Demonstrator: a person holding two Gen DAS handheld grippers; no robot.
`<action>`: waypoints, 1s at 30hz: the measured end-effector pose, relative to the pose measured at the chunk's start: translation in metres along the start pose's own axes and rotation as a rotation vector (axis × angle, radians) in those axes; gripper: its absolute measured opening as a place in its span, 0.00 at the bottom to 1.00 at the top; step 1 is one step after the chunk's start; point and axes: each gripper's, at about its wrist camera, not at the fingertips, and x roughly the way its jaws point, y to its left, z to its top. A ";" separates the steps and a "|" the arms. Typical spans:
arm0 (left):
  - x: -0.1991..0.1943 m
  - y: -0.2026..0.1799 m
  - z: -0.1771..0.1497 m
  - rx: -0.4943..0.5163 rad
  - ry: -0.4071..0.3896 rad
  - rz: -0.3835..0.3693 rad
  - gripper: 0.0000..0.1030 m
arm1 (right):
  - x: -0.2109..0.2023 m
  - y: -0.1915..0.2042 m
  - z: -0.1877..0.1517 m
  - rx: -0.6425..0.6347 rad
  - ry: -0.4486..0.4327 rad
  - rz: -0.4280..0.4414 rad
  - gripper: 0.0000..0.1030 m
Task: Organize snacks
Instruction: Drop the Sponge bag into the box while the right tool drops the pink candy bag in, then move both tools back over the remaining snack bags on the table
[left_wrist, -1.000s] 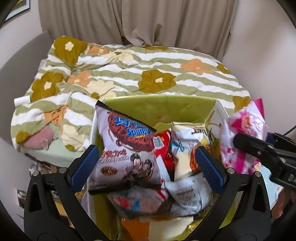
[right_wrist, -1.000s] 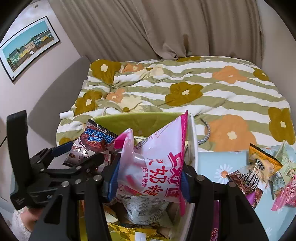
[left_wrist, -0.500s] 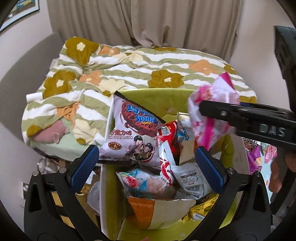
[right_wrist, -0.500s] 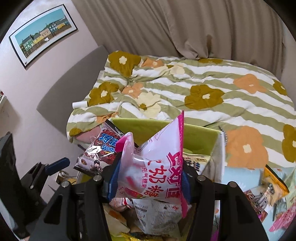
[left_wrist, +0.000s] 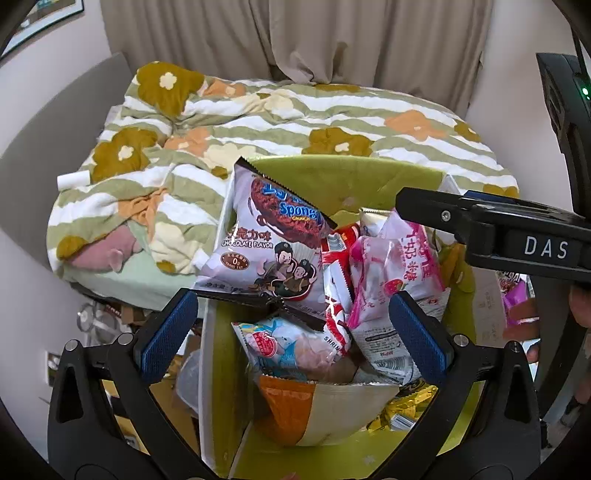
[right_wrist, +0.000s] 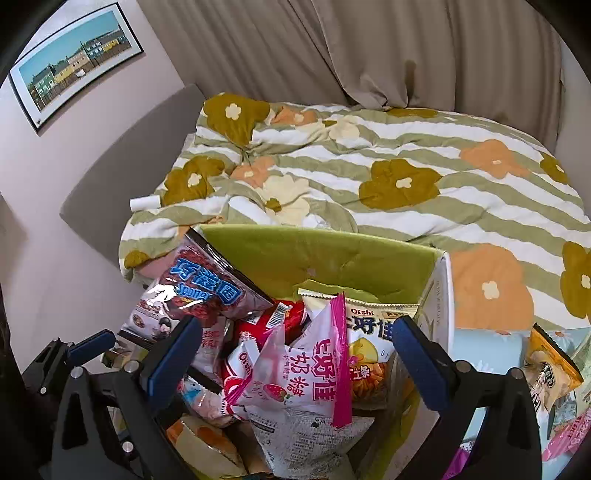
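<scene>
- Bed (right_wrist: 406, 177) — green-striped floral quilt; beige curtain (right_wrist: 369, 55) behind, framed picture (right_wrist: 74, 59) on wall.
- Green bin (right_wrist: 314, 254) at bed's near edge, packed with snacks.
- Pink candy bag (right_wrist: 314, 369) — lies atop the pile, untouched.
- Right gripper (right_wrist: 295, 365): jaws just opened wide, bag between.
- Left gripper (left_wrist: 291, 332): apart, empty.

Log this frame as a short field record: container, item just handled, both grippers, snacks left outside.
container: green bin, beside the bed, packed with snack bags
item: pink bag resting on the pile in the bin, between the right pads, not pressed
right gripper: open, jaws have just been opening
left gripper: open, empty, above the bin
outside bin: orange bag and others on the blue cloth to the right
</scene>
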 end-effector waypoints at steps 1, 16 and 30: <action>-0.004 0.000 0.001 -0.002 -0.006 -0.002 1.00 | -0.003 0.000 0.000 0.001 -0.004 -0.001 0.99; -0.057 -0.042 0.012 0.087 -0.109 -0.128 1.00 | -0.099 -0.012 -0.020 0.046 -0.105 -0.072 0.99; -0.077 -0.157 0.019 0.221 -0.158 -0.174 1.00 | -0.196 -0.120 -0.058 0.155 -0.210 -0.234 0.99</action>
